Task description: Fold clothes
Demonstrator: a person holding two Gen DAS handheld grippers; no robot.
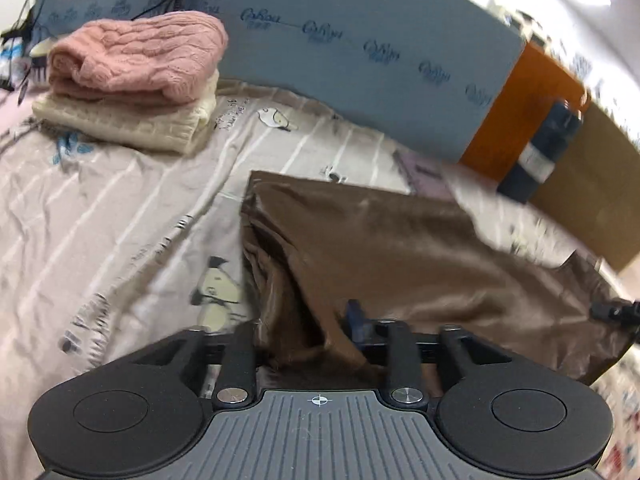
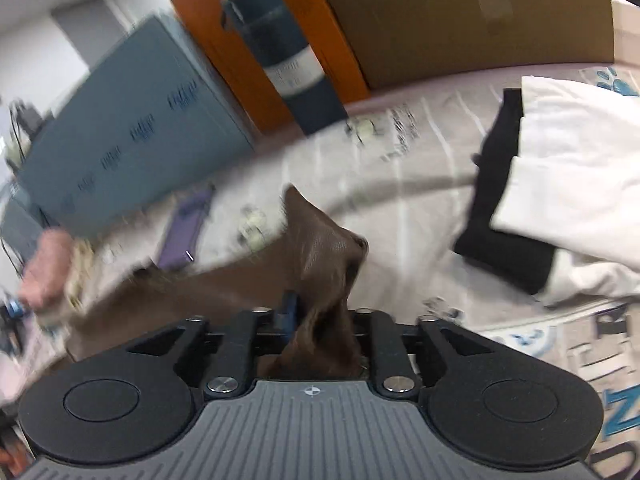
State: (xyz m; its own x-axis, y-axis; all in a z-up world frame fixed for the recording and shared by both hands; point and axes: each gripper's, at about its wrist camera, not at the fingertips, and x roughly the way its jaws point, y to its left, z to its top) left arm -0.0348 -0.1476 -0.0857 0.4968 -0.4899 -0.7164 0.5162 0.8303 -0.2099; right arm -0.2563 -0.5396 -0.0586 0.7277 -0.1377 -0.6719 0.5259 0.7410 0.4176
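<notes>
A repeated dark script logo ran across the blue board (image 1: 360,64) (too blurred to read); large blue letters on the bedsheet (image 2: 612,412) showed only "N".

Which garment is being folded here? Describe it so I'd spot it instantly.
On the striped, cartoon-print bedsheet, below the blue board, lies the shiny brown garment. Unlike the pink sweater stacked on the cream one, it is satiny, unfolded, and both grippers hold it.
</notes>
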